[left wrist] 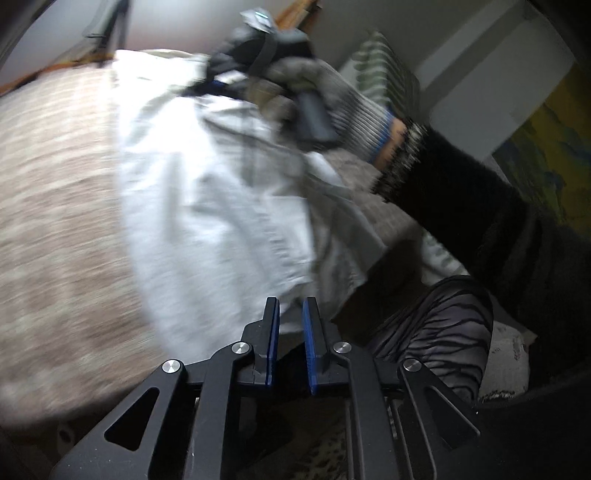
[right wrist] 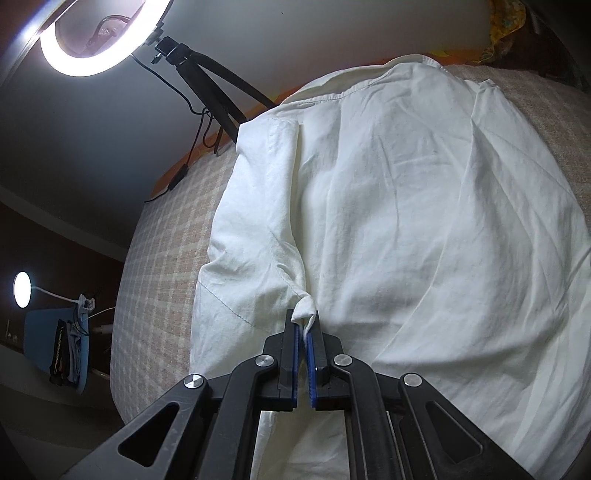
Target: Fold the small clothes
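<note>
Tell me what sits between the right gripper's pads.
A bunched corner of the white garment is pinched between the pads of the right gripper; the right wrist view shows it. Nothing else lies there.

Checked beige bed cover [right wrist: 166, 251] under a rumpled white garment [right wrist: 406, 221], spread flat across it

A lit ring light [right wrist: 88, 40] on a black tripod [right wrist: 210, 88] stands against a pale wall [right wrist: 332, 29]. Lower left, a small round lamp [right wrist: 21, 290] glows above a blue chair [right wrist: 40, 332] in a dim corner.
</note>
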A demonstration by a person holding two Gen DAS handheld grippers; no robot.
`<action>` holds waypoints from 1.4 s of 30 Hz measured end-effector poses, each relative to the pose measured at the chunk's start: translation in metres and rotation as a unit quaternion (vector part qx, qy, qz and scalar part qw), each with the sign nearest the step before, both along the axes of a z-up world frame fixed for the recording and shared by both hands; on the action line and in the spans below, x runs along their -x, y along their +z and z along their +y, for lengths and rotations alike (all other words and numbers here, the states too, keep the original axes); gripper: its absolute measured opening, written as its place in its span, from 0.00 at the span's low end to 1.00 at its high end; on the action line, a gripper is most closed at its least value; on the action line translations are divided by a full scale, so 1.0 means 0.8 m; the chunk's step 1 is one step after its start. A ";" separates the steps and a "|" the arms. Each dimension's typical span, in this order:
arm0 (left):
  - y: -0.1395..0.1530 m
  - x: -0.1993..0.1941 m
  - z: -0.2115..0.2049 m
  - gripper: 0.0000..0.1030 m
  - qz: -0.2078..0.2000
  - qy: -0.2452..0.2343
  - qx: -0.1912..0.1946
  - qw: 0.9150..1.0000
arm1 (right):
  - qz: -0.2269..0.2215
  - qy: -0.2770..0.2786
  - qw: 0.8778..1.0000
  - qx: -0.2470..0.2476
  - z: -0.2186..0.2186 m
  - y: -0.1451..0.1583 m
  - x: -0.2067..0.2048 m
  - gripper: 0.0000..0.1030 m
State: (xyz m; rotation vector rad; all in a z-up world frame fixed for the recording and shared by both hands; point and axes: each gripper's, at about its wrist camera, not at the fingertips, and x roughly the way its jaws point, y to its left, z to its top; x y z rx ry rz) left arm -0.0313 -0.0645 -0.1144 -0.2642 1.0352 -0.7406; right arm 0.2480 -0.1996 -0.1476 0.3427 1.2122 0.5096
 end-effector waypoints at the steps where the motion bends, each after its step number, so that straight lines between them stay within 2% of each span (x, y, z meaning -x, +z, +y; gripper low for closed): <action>1: 0.001 0.002 0.013 0.15 -0.003 0.011 -0.010 1.000 | -0.002 -0.001 1.000 -0.002 -0.002 0.001 0.001 0.01; 5: 0.003 -0.007 0.062 0.15 -0.006 0.058 -0.039 0.998 | 0.001 -0.004 1.000 -0.002 -0.006 -0.001 0.003 0.01; 10: 0.011 -0.032 0.067 0.15 -0.027 0.072 -0.030 0.997 | -0.007 0.011 0.999 0.034 -0.005 -0.004 0.008 0.02; 14: 0.012 -0.057 0.041 0.15 -0.042 0.054 -0.019 0.997 | 0.014 0.044 0.998 0.053 -0.003 -0.001 0.010 0.14; 15: 0.010 -0.063 0.033 0.15 -0.046 0.050 -0.018 0.998 | 0.015 0.053 0.997 0.057 -0.004 0.002 0.012 0.21; 19: -0.005 -0.080 0.002 0.15 -0.048 0.020 -0.023 0.998 | -0.003 0.082 0.994 0.074 -0.013 0.033 0.014 0.33; 24: -0.031 -0.082 -0.038 0.15 -0.044 -0.040 -0.043 0.997 | -0.027 0.092 0.994 0.055 -0.019 0.080 -0.014 0.39; 28: -0.048 -0.074 -0.059 0.15 -0.042 -0.078 -0.059 0.994 | -0.044 0.106 0.992 0.059 -0.004 0.094 -0.045 0.42; 32: -0.055 -0.076 -0.057 0.15 -0.032 -0.080 -0.044 0.995 | -0.057 0.104 0.992 0.048 0.021 0.083 -0.083 0.42; 42: -0.063 -0.080 -0.047 0.15 -0.016 -0.077 -0.010 0.997 | -0.045 0.054 0.997 0.002 0.054 0.015 -0.188 0.42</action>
